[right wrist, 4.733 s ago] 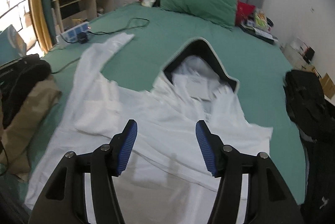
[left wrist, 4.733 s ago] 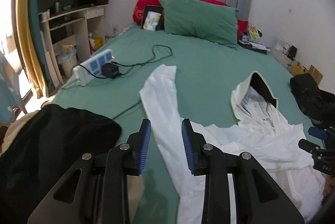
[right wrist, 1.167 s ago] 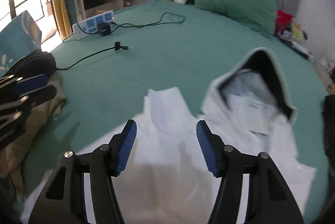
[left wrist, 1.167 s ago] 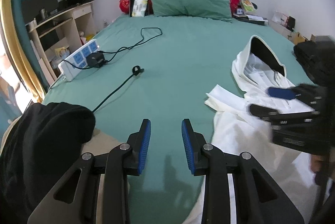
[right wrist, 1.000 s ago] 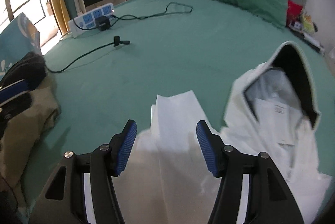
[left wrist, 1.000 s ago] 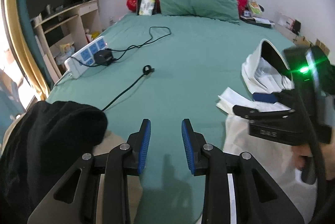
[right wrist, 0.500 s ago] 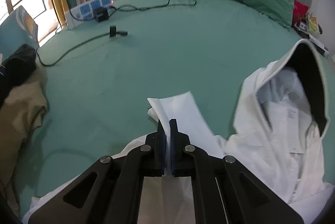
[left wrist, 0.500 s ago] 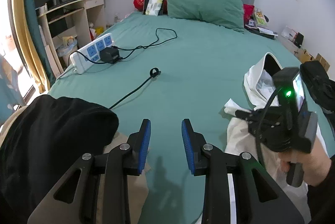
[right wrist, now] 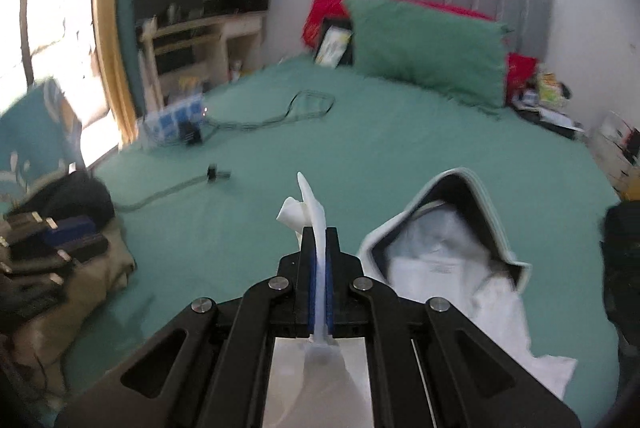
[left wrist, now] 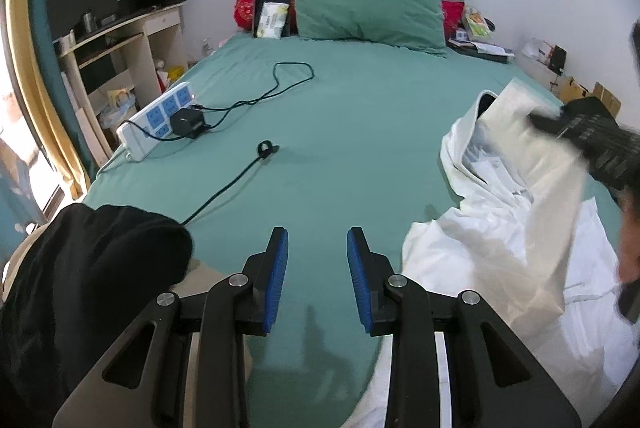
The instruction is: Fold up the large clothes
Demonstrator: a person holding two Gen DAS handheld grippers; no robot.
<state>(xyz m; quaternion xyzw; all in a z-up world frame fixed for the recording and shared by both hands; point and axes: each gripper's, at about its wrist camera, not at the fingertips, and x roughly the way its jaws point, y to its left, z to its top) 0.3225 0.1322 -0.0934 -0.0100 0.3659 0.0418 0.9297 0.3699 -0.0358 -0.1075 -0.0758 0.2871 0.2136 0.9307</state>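
My right tongs (right wrist: 319, 268) are pressed together on the cuff end of one sleeve (right wrist: 310, 205) of the white hooded jacket (right wrist: 452, 268), the fabric running up between the blue pads, and I hold it lifted so that the sleeve can swing across the body rather than drag over the green bedsheet (left wrist: 360, 115). The jacket itself lies rumpled on the right side of the bed, hood (left wrist: 486, 103) open toward the green pillow (left wrist: 364, 11). My left tongs (left wrist: 316, 268) are spread and hold nothing, hovering over bare sheet just left of the jacket's near edge, I judge so that they can pin or take that edge once the sleeve lands. Open sheet stretches ahead and to the left, though the black cable (left wrist: 236, 179) and the white power strip (left wrist: 156, 119) lie there well apart from the jacket. A pile of black and tan clothes (left wrist: 80, 268) crowds the near left corner, so I would fold toward the right.
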